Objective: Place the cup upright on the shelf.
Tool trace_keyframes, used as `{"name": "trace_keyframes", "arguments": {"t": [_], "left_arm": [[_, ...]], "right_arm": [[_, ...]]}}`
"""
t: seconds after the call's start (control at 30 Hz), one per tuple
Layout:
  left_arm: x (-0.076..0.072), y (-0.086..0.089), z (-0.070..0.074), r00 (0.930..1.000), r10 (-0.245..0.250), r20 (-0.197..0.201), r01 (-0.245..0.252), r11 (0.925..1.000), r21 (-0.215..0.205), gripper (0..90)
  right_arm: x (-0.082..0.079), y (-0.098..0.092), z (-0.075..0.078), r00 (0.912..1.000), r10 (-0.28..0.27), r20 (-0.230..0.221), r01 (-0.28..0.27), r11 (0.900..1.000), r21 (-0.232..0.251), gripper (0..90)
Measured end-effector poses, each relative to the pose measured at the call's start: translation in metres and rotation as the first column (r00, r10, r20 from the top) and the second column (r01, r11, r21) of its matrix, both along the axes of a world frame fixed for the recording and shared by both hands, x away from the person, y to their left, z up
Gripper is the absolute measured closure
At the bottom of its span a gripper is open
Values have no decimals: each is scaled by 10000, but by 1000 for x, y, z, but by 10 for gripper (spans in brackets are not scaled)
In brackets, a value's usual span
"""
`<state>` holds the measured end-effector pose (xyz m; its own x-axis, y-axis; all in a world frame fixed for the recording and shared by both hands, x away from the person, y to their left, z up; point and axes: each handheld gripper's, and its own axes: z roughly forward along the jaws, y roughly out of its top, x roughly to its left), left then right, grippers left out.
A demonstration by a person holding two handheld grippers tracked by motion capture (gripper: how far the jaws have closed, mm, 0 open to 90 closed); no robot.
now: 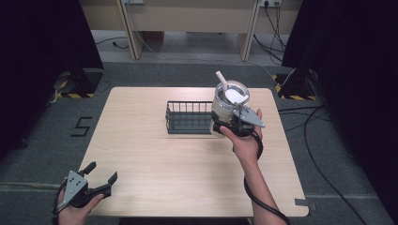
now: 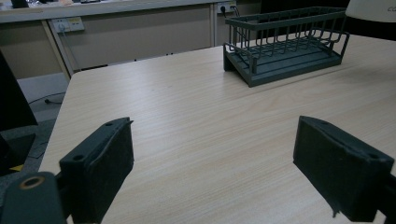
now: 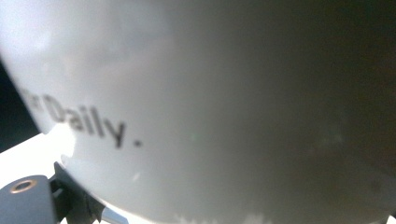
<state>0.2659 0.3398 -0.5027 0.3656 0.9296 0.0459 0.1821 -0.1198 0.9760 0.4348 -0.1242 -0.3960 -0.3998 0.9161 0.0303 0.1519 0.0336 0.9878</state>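
Right gripper (image 1: 230, 125) pinching white cup (image 1: 229, 103) at right end of wire rack (image 1: 187, 117).

I've got the cup clamped low on its wall between the right jaws, upright, lid and white straw (image 1: 221, 80) on top; it sits at the rack's right end, can't tell if it's resting in the rack or lifted clear. Right gripper view is pressed against the cup wall (image 3: 224, 102), print reads "Daily." Left gripper (image 1: 99, 177) is at the near-left table (image 1: 155, 164) corner, jaws spread wide, holding nothing, well apart from the rack (image 2: 285, 44).
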Motion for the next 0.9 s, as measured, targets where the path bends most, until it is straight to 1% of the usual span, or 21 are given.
{"name": "trace_keyframes", "arguments": {"t": [0.27, 0.9], "left_arm": [[0, 0, 0, 10000, -7, 2, 7, 10000, -9, 115], [0, -1, 0, 10000, -34, 9, 34, 10000, -51, 115]], "right_arm": [[5, 9, 8, 9999, 65, 122, -66, 10000, 47, 95], [21, 30, 22, 9995, 243, 225, -246, 9996, 101, 95]]}}
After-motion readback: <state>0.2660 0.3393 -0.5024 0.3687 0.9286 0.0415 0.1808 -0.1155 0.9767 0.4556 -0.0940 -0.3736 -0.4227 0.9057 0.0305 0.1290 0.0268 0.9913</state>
